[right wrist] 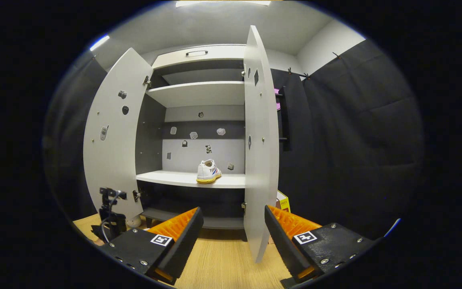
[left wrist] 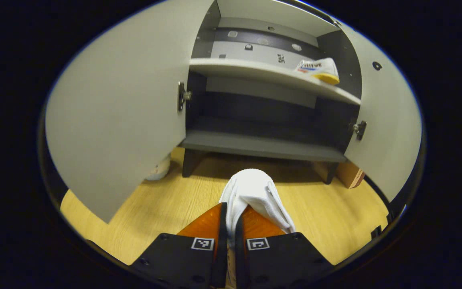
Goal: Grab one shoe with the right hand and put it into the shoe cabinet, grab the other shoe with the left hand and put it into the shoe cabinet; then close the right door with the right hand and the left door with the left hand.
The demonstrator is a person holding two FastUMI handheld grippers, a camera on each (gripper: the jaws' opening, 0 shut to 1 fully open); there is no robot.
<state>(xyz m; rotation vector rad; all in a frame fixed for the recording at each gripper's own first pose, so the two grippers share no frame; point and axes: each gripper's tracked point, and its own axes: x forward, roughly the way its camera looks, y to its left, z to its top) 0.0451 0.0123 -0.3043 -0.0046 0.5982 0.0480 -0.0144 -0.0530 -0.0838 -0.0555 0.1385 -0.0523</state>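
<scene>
The held shoe [left wrist: 251, 200] disappears between the fingers; a box [right wrist: 282, 202] hides behind the right door [right wrist: 260, 160].

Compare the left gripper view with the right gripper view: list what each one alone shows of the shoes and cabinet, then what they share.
Left gripper view: the left gripper, its jaws pressed on the second white shoe above the wooden floor, and the cabinet's dark bottom shelf seen from close up.

Right gripper view: the right gripper, jaws wide apart and holding nothing, the cabinet's upper shelf, and the booth's black cloth wall.

Both: the first shoe resting on the middle shelf, with the left door and right door open.
</scene>
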